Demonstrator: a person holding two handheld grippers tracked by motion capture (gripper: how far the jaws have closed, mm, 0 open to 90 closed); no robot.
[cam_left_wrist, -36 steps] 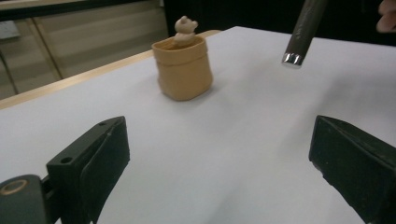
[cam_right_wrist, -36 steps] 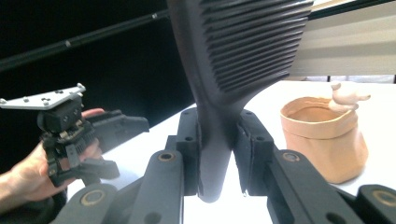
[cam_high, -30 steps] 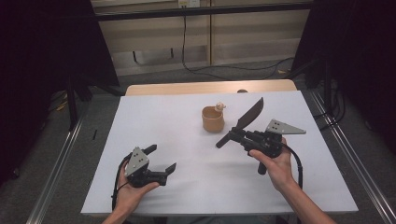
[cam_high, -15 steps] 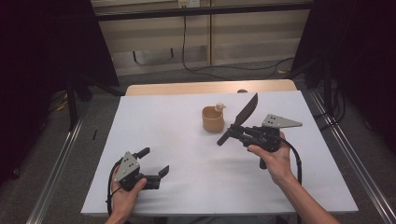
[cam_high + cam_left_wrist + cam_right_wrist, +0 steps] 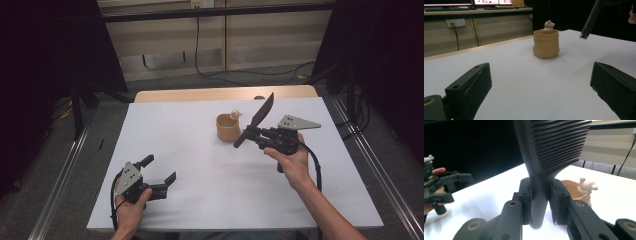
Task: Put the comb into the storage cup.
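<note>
1. Desk (image 5: 200, 150): a white-topped surface with a bare wooden strip along its far edge; it carries everything below.
2. Right gripper (image 5: 248, 135): held above the desk's right half, toward the far edge, by the person's right hand (image 5: 290, 160), forearm entering from the near right corner. Its jaws are clamped on the handle of a black comb (image 5: 262, 112), whose toothed part rises up and away from the hand.
3. Left gripper (image 5: 159, 172): held low near the desk's near left corner in the left hand (image 5: 130, 205); jaws apart, nothing between them, pointing toward the far right.
4. Tan pot (image 5: 228, 127): stands upright right of centre toward the far edge, just beside the comb's handle end.
5. Small bear figure (image 5: 234, 114): sits at the pot's rim.
6. Risk, as judged: the handle end hangs close to the pot, so a sideways swing could tip it or knock the figure out; the long comb, gripped only at its handle, might twist in the jaws.
</note>
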